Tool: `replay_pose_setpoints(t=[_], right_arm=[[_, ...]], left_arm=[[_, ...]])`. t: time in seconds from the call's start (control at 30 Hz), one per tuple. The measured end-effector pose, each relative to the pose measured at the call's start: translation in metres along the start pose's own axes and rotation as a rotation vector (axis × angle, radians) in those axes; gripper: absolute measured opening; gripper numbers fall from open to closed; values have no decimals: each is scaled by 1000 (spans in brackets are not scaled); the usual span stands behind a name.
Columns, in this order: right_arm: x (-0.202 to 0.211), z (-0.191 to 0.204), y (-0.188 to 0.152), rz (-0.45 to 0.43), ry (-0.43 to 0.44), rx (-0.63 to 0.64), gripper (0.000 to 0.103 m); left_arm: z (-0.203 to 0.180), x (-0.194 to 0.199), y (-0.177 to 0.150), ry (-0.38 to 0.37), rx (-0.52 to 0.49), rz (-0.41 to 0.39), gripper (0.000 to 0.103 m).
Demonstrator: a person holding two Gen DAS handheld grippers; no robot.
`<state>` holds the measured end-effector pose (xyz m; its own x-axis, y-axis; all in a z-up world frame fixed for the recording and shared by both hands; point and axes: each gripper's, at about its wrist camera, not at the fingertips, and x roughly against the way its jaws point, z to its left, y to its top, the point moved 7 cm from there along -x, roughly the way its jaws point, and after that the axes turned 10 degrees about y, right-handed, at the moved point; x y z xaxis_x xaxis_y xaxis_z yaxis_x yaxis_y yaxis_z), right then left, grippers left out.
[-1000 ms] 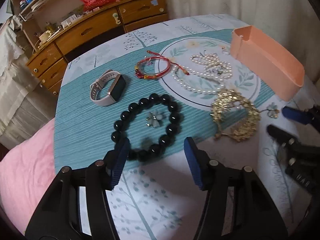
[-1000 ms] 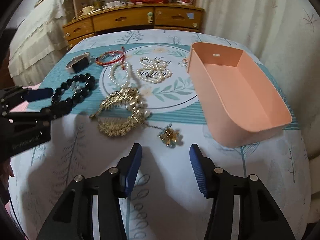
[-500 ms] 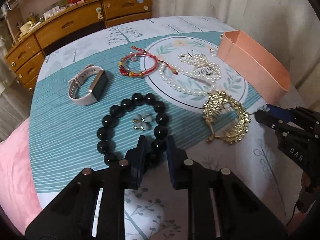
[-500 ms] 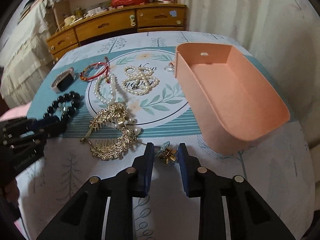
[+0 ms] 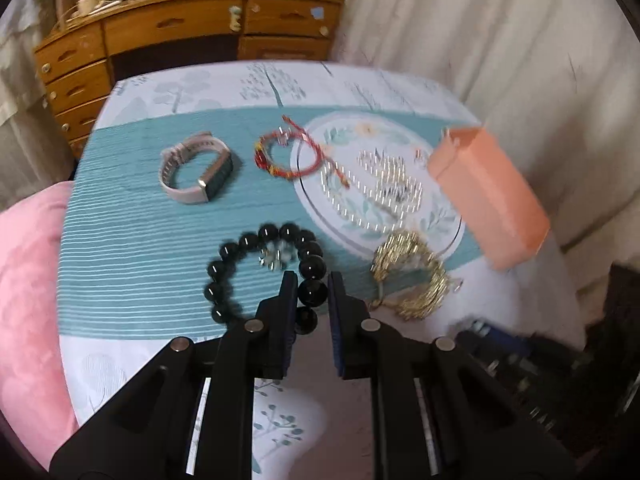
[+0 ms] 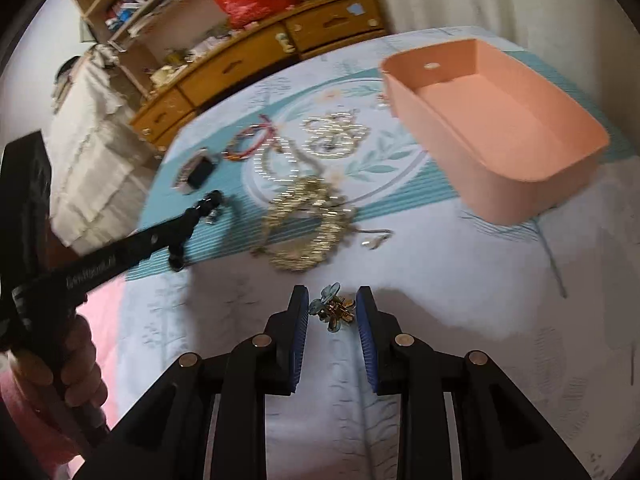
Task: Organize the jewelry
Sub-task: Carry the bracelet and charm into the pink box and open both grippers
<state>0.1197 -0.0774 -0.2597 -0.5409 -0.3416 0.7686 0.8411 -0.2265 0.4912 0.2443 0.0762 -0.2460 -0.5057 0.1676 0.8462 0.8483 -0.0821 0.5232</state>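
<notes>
Left claw [image 5: 313, 294]: closing, pinching black bead bracelet [image 5: 264, 274]. Right claw [image 6: 333, 310]: narrow, gripping flower brooch [image 6: 332, 307]. Peach bin [image 6: 496, 128]: on tabletop [image 6: 460, 300].

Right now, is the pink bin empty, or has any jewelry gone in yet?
Empty. The right wrist view looks into the pink bin and shows only bare floor and walls; no jewelry inside.

On the table: one black bead bracelet [image 5: 256, 268], one watch [image 5: 198, 172], one red cord bracelet [image 5: 286, 156], two pearl strands [image 5: 380, 188], one gold hairpiece [image 5: 412, 276], one flower brooch [image 6: 333, 307], one peach bin [image 6: 496, 128].
</notes>
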Motion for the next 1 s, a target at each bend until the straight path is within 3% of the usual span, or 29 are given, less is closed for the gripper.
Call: replay_pose_setpoints(t=[0.23, 0.57, 0.73, 0.9, 1.0], right_arm=[[17, 25, 19, -40, 78, 115, 24], [58, 27, 80, -146, 113, 258, 24], [79, 4, 113, -201, 107, 280, 24], [96, -39, 142, -196, 104, 275, 24], [105, -71, 155, -168, 89, 288, 25]], left_arm=[[-3, 40, 24, -26, 133, -14, 13], [-51, 107, 74, -113, 172, -143, 13], [-96, 130, 104, -201, 183, -286, 13], [-147, 120, 122, -264, 203, -315, 13], [-185, 106, 125, -265, 190, -305, 13]])
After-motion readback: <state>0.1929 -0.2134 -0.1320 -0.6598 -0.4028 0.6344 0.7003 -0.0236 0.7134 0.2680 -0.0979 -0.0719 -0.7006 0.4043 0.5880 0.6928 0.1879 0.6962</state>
